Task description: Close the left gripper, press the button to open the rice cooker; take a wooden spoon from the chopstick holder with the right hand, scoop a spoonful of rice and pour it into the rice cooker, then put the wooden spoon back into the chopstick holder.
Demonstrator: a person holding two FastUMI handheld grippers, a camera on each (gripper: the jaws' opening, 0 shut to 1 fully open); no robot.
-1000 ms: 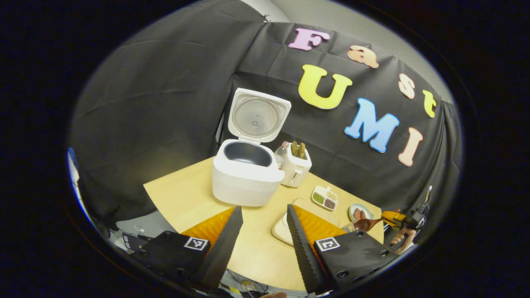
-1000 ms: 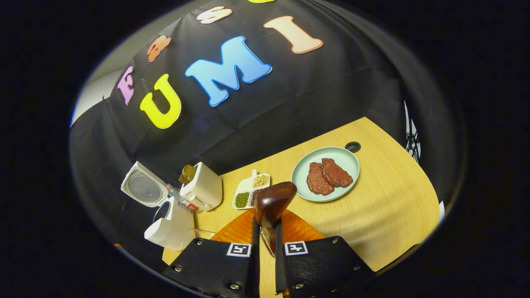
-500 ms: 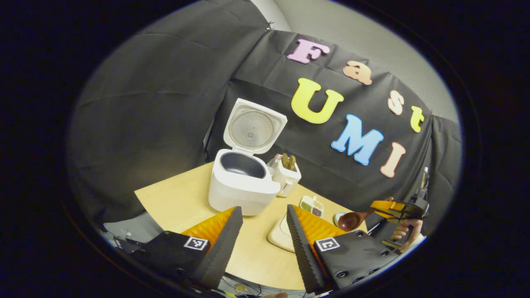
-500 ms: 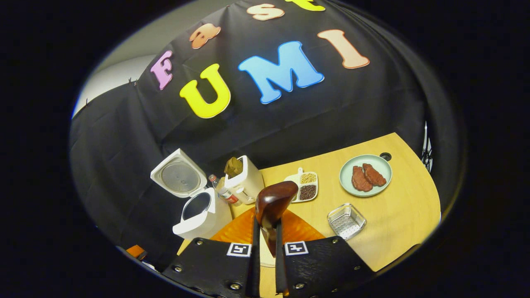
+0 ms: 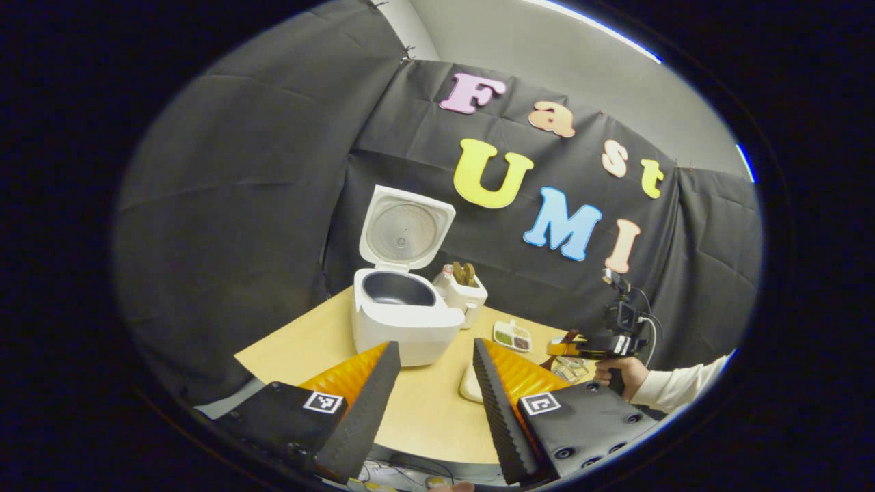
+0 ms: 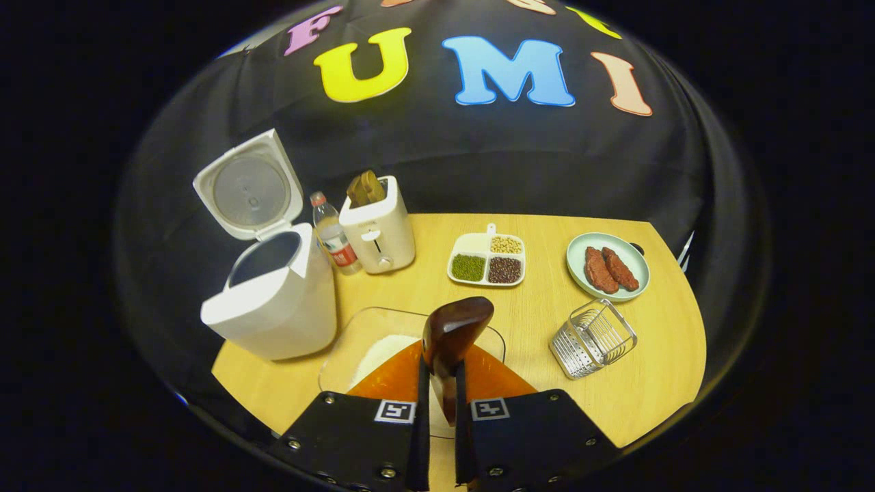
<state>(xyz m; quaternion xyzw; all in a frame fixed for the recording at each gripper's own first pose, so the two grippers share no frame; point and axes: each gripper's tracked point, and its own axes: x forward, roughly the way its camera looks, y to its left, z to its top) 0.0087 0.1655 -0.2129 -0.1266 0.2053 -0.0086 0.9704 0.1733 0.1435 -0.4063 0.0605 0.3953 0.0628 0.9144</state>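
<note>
The right gripper (image 6: 437, 410) has its jaws clamped on the spoon (image 6: 452, 329), bowl above the rice dish (image 6: 355, 345). The left gripper (image 5: 431, 403) hangs with jaws wide apart and empty; the open cooker (image 5: 403, 311) stands at 12 o'clock on the bench (image 5: 301, 338).

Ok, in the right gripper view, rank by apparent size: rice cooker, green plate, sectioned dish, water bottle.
1. rice cooker, largest by far.
2. green plate and sectioned dish look alike; I won't separate them.
3. water bottle, smallest, partly hidden behind the cooker.

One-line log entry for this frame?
cooker lid: open | right gripper: holding wooden spoon above rice dish | left gripper: open, idle
</note>
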